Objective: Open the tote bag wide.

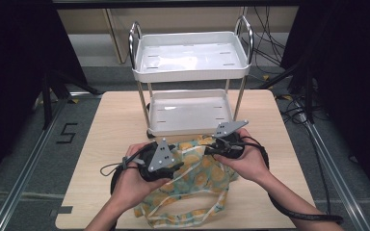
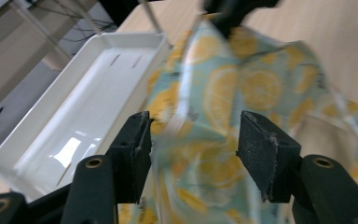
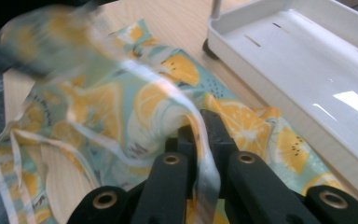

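With the right gripper (image 3: 204, 122) clenched on a fold of the teal, lemon-printed fabric bag (image 1: 197, 180) and the left gripper (image 2: 193, 140) released around it, the thin cloth could slip free and drop back onto the light wooden table (image 1: 111, 130).

Cloth bag (image 1: 200, 180): pale teal ground, printed pattern of yellow-orange lemon slices, small black specks between slices; edges and straps cream-white. Surface (image 1: 111, 125): light wood, fine grain. Trolley (image 1: 191, 61): two white glossy trays, posts and handles silver metal. Left gripper (image 2: 193, 154): black jaws, dark grey rough pads, brass-colour rings at screw holes. Right gripper (image 3: 200, 140): black jaws, same brass-colour rings. Three-cornered plates on both grippers: grey. Cables: black. Floor: grey, black mark like digit 5.
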Tool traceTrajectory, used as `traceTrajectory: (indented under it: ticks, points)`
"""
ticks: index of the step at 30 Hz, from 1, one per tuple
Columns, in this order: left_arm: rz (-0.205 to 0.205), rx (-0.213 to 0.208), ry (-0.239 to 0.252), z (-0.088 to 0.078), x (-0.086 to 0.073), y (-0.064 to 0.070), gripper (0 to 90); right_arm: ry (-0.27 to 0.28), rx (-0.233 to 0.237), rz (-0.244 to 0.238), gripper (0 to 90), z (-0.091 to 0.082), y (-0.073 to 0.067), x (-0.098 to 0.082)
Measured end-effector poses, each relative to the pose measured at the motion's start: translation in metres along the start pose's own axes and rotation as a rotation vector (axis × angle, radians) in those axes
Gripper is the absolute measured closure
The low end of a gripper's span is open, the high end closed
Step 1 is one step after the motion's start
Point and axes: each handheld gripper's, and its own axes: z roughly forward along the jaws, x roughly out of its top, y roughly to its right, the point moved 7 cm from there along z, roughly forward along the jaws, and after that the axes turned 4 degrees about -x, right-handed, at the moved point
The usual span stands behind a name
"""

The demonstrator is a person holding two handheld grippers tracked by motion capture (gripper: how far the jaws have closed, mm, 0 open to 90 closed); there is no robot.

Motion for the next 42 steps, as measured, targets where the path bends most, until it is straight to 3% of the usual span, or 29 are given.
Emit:
traceTrajectory:
  ticks: [4, 5, 9, 12, 15, 19, 20, 23, 27, 28, 32, 35, 38, 42]
  points:
    - [0.052, -0.045, -0.031, 0.002, -0.001, 0.018, 43.8, -0.001, -0.009, 0.016, 88.0, 0.001, 0.002, 0.004]
    - [0.055, -0.064, -0.033, 0.005, -0.003, 0.027, 43.0, -0.013, -0.021, 0.035, 88.0, 0.002, 0.003, 0.005]
    - [0.057, -0.082, -0.064, 0.012, -0.008, 0.036, 42.0, -0.012, -0.033, 0.045, 88.0, 0.005, 0.005, 0.006]
    - [0.071, -0.032, -0.109, 0.023, -0.015, 0.037, 36.8, -0.029, -0.044, 0.062, 88.0, 0.005, 0.006, 0.008]
    - [0.045, -0.006, -0.123, 0.031, -0.018, 0.035, 34.7, -0.029, -0.054, 0.069, 87.8, 0.007, 0.007, 0.01]
    - [0.001, 0.005, -0.116, 0.034, -0.021, 0.021, 51.6, -0.026, -0.057, 0.087, 87.2, 0.009, 0.005, 0.013]
    - [-0.01, 0.007, -0.114, 0.033, -0.021, 0.016, 51.6, -0.026, -0.057, 0.087, 87.2, 0.009, 0.005, 0.013]
    - [-0.018, 0.02, -0.152, 0.032, -0.024, 0.006, 64.0, -0.019, -0.059, 0.071, 87.1, 0.009, 0.006, 0.019]
    - [-0.036, 0.02, -0.155, 0.036, -0.026, 0.001, 71.6, -0.018, -0.058, 0.072, 87.0, 0.011, 0.008, 0.021]
    - [-0.034, 0.02, -0.159, 0.037, -0.027, 0.0, 79.5, -0.016, -0.059, 0.074, 87.0, 0.012, 0.009, 0.021]
    - [-0.048, 0.006, -0.179, 0.04, -0.033, -0.006, 89.1, -0.018, -0.061, 0.09, 86.7, 0.014, 0.01, 0.021]
    - [-0.077, 0.026, -0.181, 0.04, -0.037, -0.014, 89.5, -0.006, -0.071, 0.099, 86.7, 0.016, 0.013, 0.022]
    - [-0.077, 0.05, -0.187, 0.036, -0.038, -0.02, 89.2, -0.004, -0.079, 0.1, 87.2, 0.016, 0.016, 0.022]
    - [-0.07, 0.046, -0.15, 0.03, -0.03, -0.015, 62.7, -0.027, -0.076, 0.114, 87.3, 0.016, 0.015, 0.021]
